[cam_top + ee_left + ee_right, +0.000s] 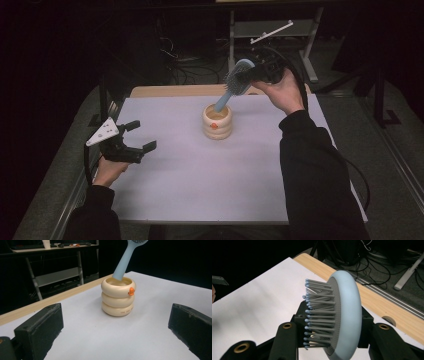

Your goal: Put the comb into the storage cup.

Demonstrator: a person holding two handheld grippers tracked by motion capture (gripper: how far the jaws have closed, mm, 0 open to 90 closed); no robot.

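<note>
High view: one hairbrush [239, 77], one ringed cup [217, 121].

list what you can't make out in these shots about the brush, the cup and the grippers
- Hairbrush handle tip: in the high view and left gripper view it is hidden inside the ringed cup; whether it touches bottom cannot be told.
- Brush head: cut off by the top edge in the left gripper view.
- Small print on the cup's lowest ring: too small to read.
- Right gripper pads: bristles cover the near one and the brush head the other.
</note>
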